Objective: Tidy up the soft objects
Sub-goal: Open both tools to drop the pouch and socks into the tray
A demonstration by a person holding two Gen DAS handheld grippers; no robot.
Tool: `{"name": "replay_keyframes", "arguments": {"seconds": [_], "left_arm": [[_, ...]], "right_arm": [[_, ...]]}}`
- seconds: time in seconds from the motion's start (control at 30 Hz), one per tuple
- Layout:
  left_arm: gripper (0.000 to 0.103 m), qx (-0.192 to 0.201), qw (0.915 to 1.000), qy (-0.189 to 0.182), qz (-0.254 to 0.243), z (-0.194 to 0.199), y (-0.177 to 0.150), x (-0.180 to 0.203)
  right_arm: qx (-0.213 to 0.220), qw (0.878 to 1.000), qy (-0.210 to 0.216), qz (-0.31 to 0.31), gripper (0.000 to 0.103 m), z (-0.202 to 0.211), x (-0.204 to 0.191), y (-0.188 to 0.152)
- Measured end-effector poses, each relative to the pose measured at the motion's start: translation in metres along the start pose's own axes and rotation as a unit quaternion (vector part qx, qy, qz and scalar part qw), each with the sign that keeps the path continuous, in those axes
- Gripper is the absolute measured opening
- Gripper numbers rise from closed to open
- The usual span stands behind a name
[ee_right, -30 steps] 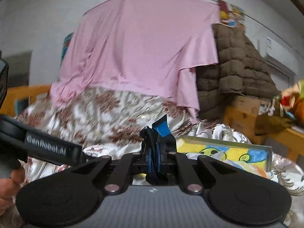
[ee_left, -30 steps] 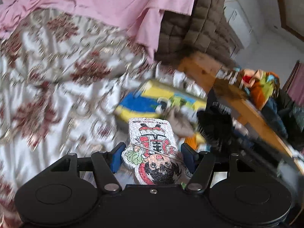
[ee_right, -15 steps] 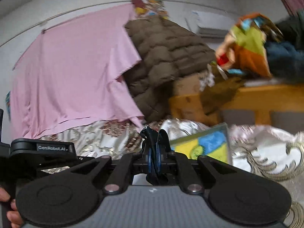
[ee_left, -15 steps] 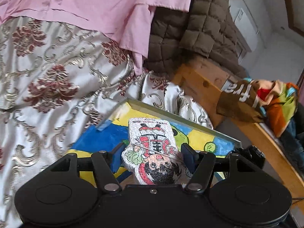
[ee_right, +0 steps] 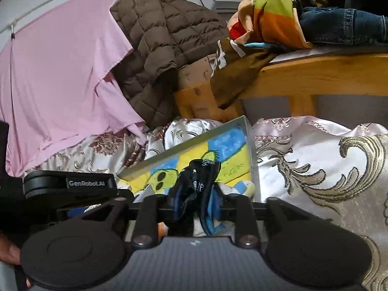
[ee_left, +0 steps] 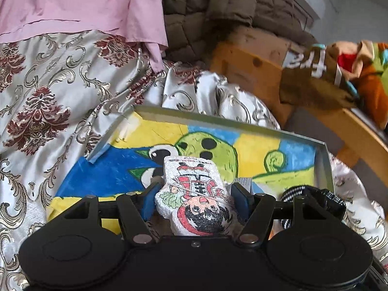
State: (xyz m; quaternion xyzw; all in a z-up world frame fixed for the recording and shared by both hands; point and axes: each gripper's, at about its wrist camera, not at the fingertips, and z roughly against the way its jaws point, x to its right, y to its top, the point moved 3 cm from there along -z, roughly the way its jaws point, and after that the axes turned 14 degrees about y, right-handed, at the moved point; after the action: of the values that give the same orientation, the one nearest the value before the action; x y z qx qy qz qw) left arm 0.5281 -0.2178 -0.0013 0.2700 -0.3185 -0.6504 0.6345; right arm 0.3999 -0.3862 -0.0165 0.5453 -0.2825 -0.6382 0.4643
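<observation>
Across the middle of both views: shallow tray (ee_left: pixel 322 167) with painted floor, on floral bedspread (ee_left: pixel 48 92). Lower centre: left gripper (ee_left: pixel 194 200) clenched on printed foam figure (ee_left: pixel 196 194), above the tray; right gripper (ee_right: pixel 198 202) with jaws opening, dark strap (ee_right: pixel 194 184) between them. Step judged: depositing; next, left release over tray.

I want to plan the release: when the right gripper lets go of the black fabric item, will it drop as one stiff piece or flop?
Probably flop: the black fabric item hangs crumpled between the opening right gripper. It looks light, so it may snag on a pad over the tray.
</observation>
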Motion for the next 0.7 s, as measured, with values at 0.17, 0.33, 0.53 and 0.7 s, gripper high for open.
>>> {"name": "replay_keyframes", "arguments": {"seconds": [0.17,0.33,0.53,0.7], "left_arm": [[0.069,-0.004,1.0000,0.006,-0.001,0.000,-0.001,0.004],[0.080,-0.003,0.9998,0.013,0.015,0.007,0.003,-0.002],[0.085,-0.002,0.9990,0.019,0.040,0.016,0.003,-0.011],[0.096,0.018,0.9978,0.029,0.057,0.036,0.000,-0.025]], "right_arm": [[0.002,1.000,0.003,0.014,0.054,0.004,-0.004,0.002],[0.000,1.000,0.004,0.026,0.070,0.007,-0.006,0.004],[0.001,0.999,0.008,0.033,0.083,0.011,-0.009,0.005],[0.013,1.000,0.007,0.019,0.093,0.023,-0.011,0.008]]}}
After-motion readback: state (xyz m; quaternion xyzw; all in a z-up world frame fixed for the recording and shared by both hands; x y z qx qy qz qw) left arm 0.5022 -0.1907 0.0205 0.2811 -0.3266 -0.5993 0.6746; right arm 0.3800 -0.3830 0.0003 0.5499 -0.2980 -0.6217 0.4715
